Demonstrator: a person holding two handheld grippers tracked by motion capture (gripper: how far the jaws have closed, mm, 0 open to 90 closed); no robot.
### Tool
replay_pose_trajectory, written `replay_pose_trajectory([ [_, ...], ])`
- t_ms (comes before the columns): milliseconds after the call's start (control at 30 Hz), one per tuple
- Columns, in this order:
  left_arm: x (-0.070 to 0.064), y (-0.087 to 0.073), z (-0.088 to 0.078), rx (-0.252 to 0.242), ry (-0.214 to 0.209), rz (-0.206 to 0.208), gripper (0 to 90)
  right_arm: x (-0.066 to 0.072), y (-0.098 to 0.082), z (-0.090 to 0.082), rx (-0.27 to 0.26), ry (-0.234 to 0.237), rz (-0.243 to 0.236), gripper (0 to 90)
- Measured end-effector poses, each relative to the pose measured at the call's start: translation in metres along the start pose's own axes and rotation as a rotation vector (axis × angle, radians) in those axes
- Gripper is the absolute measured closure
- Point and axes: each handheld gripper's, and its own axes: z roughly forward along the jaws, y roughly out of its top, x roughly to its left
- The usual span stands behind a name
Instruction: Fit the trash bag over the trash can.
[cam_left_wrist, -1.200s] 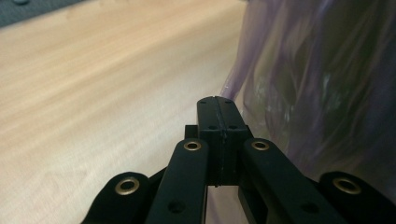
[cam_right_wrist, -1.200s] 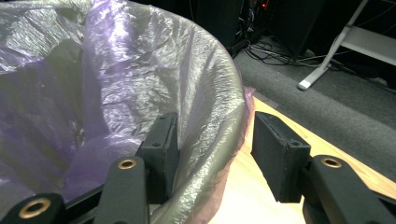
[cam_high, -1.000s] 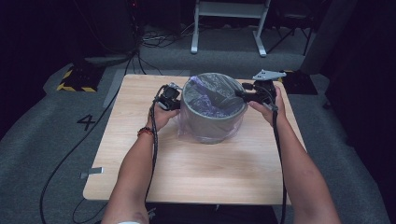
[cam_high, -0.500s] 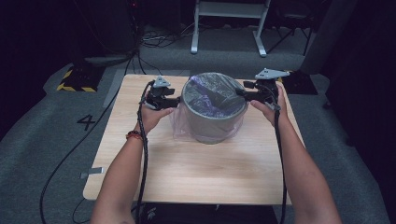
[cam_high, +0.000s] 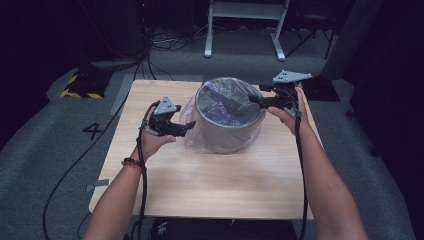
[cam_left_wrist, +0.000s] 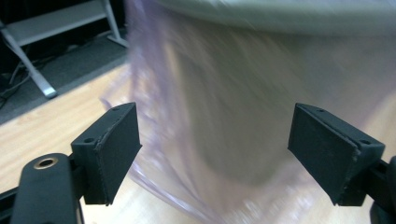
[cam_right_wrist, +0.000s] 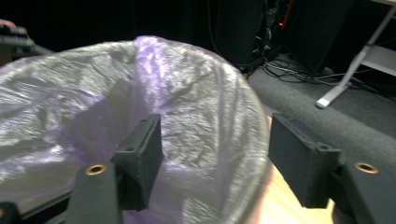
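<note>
Left claw (cam_high: 186, 129), gaping, faces crinkly plastic liner (cam_high: 192, 120) on round bin (cam_high: 230, 132).

High view looks down from the person's side — both gripper views sit close on the bin (cam_high: 229, 117).

both tongs (cam_high: 186, 130) (cam_high: 254, 101) gaping; jaws just widened

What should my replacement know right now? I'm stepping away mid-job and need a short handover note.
Left gripper: jaws just opened, nothing between them, beside the bin's left wall, facing loose bag film.
Right gripper: jaws just opened wider, straddling the bin's right rim without pressing.
Things: grey bin stands upright on the wooden table; purple bag lines it, folded over the rim.
Left: probably smoothing the slack film bunched on the left side.
</note>
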Motion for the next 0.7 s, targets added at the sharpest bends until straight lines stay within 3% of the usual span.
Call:
replay_pose_trajectory([
  [100,-0.010,-0.006,0.000,0.016,0.004,0.027,16.0,0.003,0.002,0.002,0.009,0.003,-0.001,29.5],
  [133,-0.019,-0.012,0.001,0.033,-0.005,0.023,16.0,0.004,0.002,0.003,0.006,0.005,0.002,28.5],
  [367,-0.042,-0.033,-0.002,0.072,-0.052,-0.004,15.9,0.007,0.007,0.006,0.011,0.039,0.018,21.0],
  [700,-0.077,-0.071,0.008,0.215,-0.069,0.069,15.9,0.017,0.019,0.016,0.054,0.050,-0.022,20.4],
])
